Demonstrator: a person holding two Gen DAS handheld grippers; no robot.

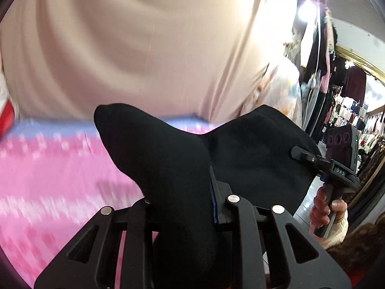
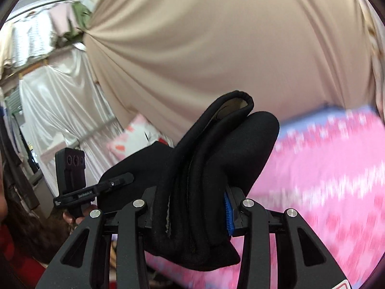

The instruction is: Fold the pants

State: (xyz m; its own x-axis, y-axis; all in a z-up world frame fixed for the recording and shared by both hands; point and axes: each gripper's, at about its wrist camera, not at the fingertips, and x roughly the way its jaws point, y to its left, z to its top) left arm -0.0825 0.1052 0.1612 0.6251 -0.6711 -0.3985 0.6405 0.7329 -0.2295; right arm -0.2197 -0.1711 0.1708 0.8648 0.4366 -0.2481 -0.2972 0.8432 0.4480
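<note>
Black pants (image 1: 156, 149) hang bunched between both grippers, lifted above the pink patterned cover (image 1: 48, 168). My left gripper (image 1: 182, 200) is shut on a thick fold of the cloth, which hides its left finger. Its blue pad (image 1: 213, 197) presses the right side of the fold. In the right wrist view my right gripper (image 2: 192, 207) is shut on several layers of the pants (image 2: 216, 144), waistband edge uppermost. Each view shows the other gripper: the right one (image 1: 303, 155) and the left one (image 2: 120, 180), both biting the same garment. A hand (image 1: 322, 207) holds the right handle.
A beige curtain (image 2: 216, 48) fills the background close behind the pants. The pink cover (image 2: 324, 180) spreads below. White draped fabric (image 2: 60, 101) and clutter stand at the left; racks of clothes (image 1: 349, 110) show at the far right.
</note>
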